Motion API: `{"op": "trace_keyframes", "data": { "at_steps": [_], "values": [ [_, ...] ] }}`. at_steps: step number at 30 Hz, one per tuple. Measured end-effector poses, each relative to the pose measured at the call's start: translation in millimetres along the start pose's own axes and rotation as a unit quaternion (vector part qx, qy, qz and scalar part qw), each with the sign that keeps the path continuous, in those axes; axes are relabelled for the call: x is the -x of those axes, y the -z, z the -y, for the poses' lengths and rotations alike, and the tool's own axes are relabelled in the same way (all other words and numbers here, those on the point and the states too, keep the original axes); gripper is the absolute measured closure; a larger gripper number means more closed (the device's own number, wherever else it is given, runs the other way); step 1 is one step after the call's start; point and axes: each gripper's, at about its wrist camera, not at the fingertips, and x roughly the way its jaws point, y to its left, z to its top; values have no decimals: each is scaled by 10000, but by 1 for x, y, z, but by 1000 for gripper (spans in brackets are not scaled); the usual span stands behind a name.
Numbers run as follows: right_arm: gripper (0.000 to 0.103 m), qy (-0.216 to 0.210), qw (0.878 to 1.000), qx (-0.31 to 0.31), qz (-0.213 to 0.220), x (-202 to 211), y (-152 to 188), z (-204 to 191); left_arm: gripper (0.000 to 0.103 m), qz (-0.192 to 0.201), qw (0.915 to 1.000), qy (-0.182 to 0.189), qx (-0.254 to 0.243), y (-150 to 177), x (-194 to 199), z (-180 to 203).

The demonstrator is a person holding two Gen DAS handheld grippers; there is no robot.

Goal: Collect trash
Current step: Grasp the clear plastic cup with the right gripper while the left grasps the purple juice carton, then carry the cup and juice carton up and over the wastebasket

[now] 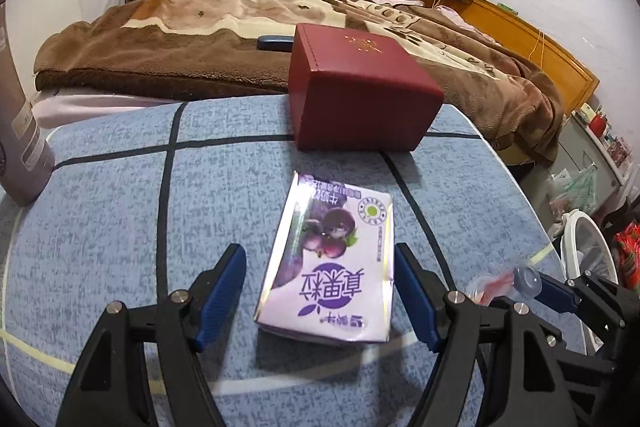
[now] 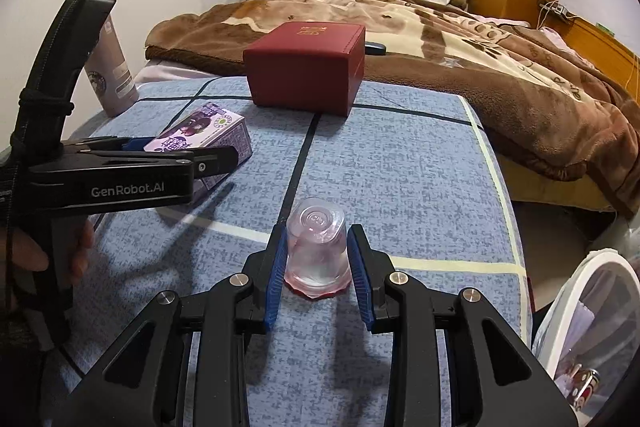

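The right gripper (image 2: 318,267) clenches a small clear plastic cup (image 2: 317,251), upside down with a reddish rim, its blue pads (image 2: 276,279) pressed against both sides. The cup sits on, or just above, the blue checked cloth (image 2: 420,187); which of the two I cannot tell.

The left gripper (image 1: 320,291) stands released, its jaws wide on either side of a purple milk carton (image 1: 332,267) that lies flat on the cloth. The near pad (image 1: 412,291) lies just beside the carton's edge; the far pad (image 1: 220,291) is clear of it.

Beyond the carton a dark red box (image 1: 360,91) stands at the cloth's far edge, next to a bed with a brown blanket (image 1: 180,39). A grey tumbler (image 2: 114,75) stands at the far left corner. A white-rimmed bin (image 2: 592,311) with a clear liner sits low at the right, holding some litter.
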Motion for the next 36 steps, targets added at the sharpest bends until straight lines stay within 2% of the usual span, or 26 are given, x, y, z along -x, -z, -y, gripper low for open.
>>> {"op": "trace_keyframes", "data": {
  "at_steps": [4,14,24,36],
  "values": [
    [71,9,10000,-5,7,0,1,2,44,3,9999,-132,-91,2,1,2],
    [71,-11,9999,-76,74,3,2,6,45,171,9990,-337,-246,10,21,12],
    [71,-33,9993,-155,337,33,8,11,45,315,9980,-439,-333,23,59,31],
    [71,128,9961,-487,722,85,22,51,45,573,9960,-297,-620,38,100,95]
  ]
}}
